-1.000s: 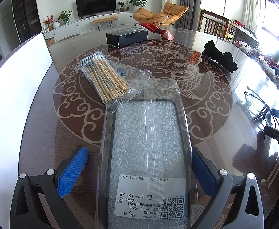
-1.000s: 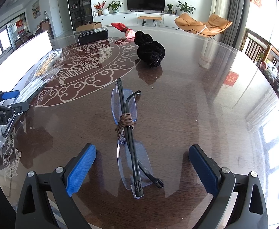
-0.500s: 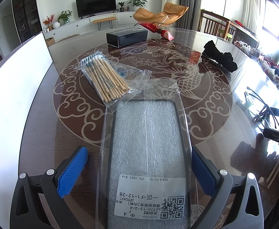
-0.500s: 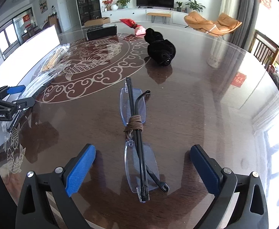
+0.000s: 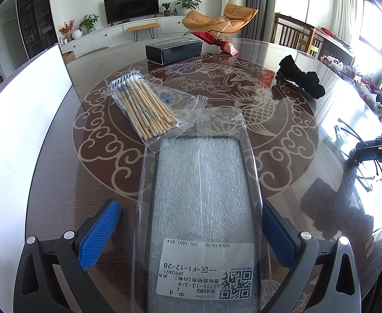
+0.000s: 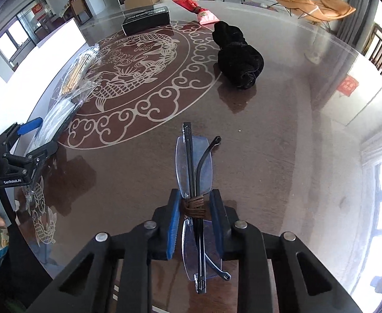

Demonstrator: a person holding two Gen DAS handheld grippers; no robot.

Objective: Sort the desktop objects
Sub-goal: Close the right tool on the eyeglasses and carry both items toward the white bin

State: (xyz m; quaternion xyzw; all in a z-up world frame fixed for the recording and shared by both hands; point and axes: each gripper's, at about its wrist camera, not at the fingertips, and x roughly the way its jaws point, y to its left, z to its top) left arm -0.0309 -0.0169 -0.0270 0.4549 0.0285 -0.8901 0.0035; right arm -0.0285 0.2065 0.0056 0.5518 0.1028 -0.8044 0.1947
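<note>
Since a moment ago, the right hand-held gripper (image 6: 194,214) has gone from spread wide to pinched tight on the folded glasses (image 6: 195,182), its blue pads pressing the brown cord wound around the middle of the frame. One clear lens sticks out ahead of the fingers (image 6: 172,221), the other sits back between them, and the glasses look lifted a little off the dark glossy desk (image 6: 282,135), though how far off I cannot tell.

Over on the other side, the left hand-held gripper (image 5: 191,232) has not budged: its blue pads stand spread on either side of a bagged phone case (image 5: 201,208) lying flat on the desk, white label end nearest the gripper. The right pad is just beside or touching the bag's edge; the left pad is apart from it.

Beyond the case, touching its far corner, lies a clear packet of cotton swabs (image 5: 144,107). Further back on the patterned desk centre sits a long black box (image 5: 174,49), with a red pouch (image 5: 214,40) near its right end. A rolled black cloth (image 6: 239,54) rests well apart from the glasses, toward the desk's far side.
</note>
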